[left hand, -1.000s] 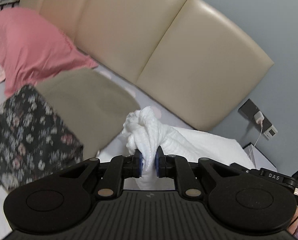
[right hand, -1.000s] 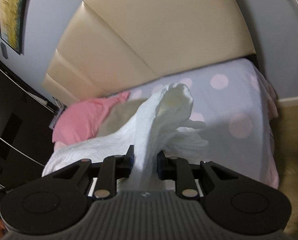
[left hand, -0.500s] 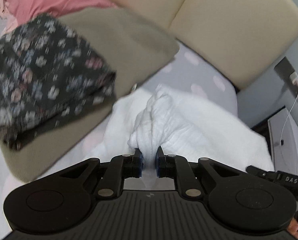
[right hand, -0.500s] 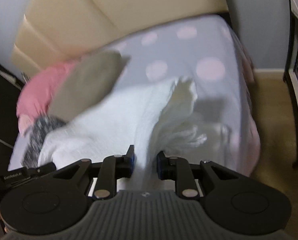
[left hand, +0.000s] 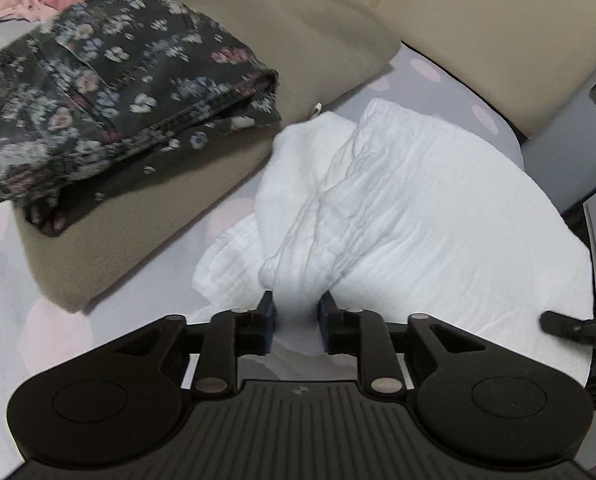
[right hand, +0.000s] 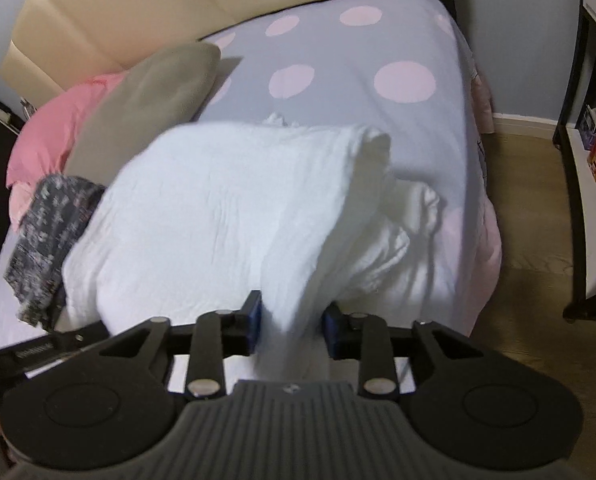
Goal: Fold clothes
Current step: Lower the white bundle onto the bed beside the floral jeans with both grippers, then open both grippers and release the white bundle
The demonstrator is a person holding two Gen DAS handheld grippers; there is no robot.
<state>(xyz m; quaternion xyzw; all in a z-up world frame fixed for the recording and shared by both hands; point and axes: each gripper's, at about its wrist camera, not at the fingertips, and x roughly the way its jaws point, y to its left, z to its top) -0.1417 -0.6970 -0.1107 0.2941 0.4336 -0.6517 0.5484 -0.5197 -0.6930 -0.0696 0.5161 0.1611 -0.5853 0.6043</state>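
A white crinkled garment (left hand: 410, 208) lies spread on the polka-dot bed, one part doubled over another. My left gripper (left hand: 297, 320) is shut on a bunched edge of it, low over the bed. In the right wrist view the same white garment (right hand: 226, 216) drapes from my right gripper (right hand: 293, 320), which is shut on another bunched edge and holds it just above the sheet. A loose end (right hand: 410, 216) trails to the right. The left gripper's tip shows at that view's left edge (right hand: 34, 350).
A folded dark floral garment (left hand: 98, 96) lies on a folded olive one (left hand: 290, 40) to the left. Pink clothes (right hand: 46, 136) sit near the cream headboard (left hand: 498, 20). The bed's right edge (right hand: 486, 184) drops to wooden floor, with a dark shelf unit (right hand: 578, 160) beside it.
Both grippers have come down and forward with the white garment, from held high in front of the headboard to laid across the bed. Both stay shut on it.
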